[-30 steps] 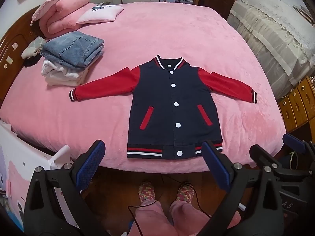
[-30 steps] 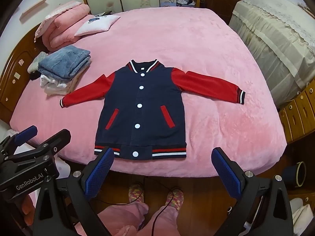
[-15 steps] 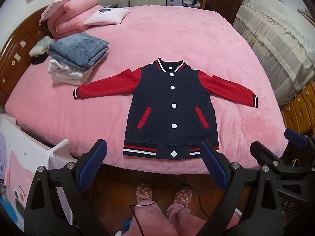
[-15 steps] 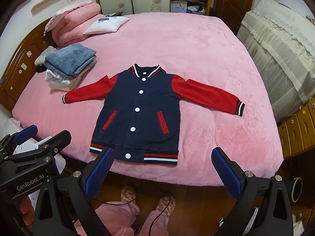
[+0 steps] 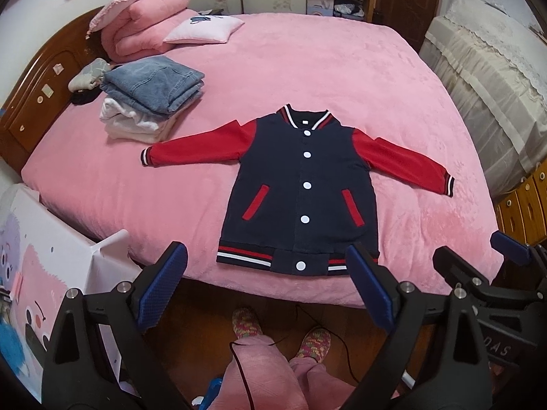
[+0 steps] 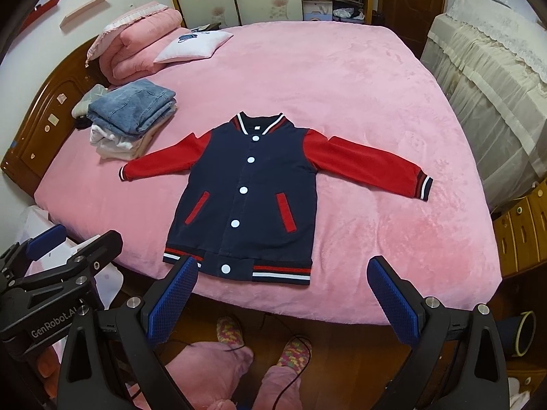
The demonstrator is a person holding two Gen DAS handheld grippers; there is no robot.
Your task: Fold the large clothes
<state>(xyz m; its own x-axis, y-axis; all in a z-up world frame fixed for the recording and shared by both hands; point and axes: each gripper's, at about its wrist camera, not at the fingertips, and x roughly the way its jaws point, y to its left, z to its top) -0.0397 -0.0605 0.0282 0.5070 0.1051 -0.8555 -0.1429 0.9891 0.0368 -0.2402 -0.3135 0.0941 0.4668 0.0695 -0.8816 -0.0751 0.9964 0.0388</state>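
A navy and red jacket (image 5: 301,184) is lying flat on the pink bed (image 5: 307,68), buttons up, both sleeves spread out. Its striped bottom edge is sitting near the bed's front edge. The left gripper (image 5: 266,287) and the right gripper (image 6: 283,297) are hanging above the floor in front of the bed, fingers wide, holding nothing. Folding is not started yet, I think. Next, each gripper probably needs to reach a sleeve end and bring it over the middle. There is lots of open bed around the jacket. The folded jeans pile (image 5: 150,95) is sitting close to one sleeve cuff.
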